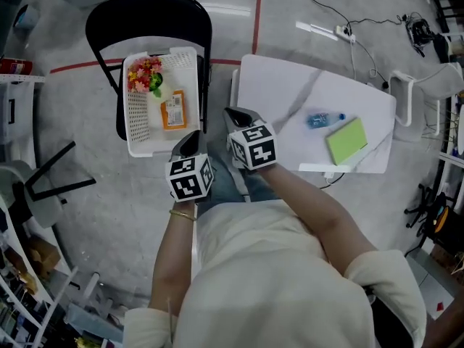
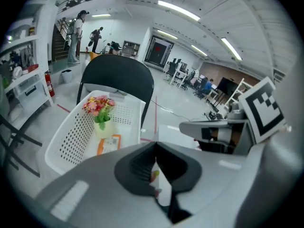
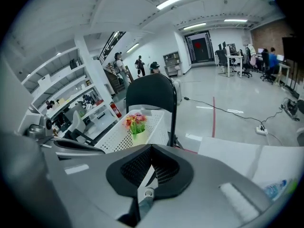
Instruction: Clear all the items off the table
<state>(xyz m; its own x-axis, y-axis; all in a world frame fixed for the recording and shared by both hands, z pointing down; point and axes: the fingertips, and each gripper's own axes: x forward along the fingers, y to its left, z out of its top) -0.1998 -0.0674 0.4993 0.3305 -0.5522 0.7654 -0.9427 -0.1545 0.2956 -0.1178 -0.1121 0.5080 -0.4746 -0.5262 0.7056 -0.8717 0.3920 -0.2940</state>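
Down at six o'clock in the head view, a person in a cream top, one gripper in each hand. Left gripper (image 1: pixel 191 141) clenched tight, jaws pressed together, nothing pinched between them in the left gripper view. Right gripper (image 1: pixel 235 114) just beside it at two o'clock, likewise clamped shut and empty, jaws meeting in the right gripper view. Left tip at the basket's five o'clock corner, right tip by the table's nine o'clock edge, both aimed toward twelve o'clock.

Off at two o'clock from the right gripper, the white table (image 1: pixel 268 85), not yet cleared. Two items left on it: a water bottle (image 1: pixel 324 119) with a blue label at three o'clock from the right gripper, and a green pad (image 1: pixel 346 141) lying flat just beside the bottle at four o'clock, close to the table's six o'clock edge. Well apart from either gripper, the pair of them.

Over at eleven o'clock from the left gripper, a white perforated basket (image 1: pixel 136 122) sitting on the seat of a black folding chair (image 1: pixel 148 13). Inside, a small pot of pink and yellow flowers (image 1: pixel 145 75) toward the basket's twelve o'clock end, an orange packet (image 1: pixel 174 112) lying flat near it at five o'clock.

Out on the grey floor at one o'clock, a red tape line (image 1: pixel 257 13) and a white power strip (image 1: pixel 344 31) with a black cable.
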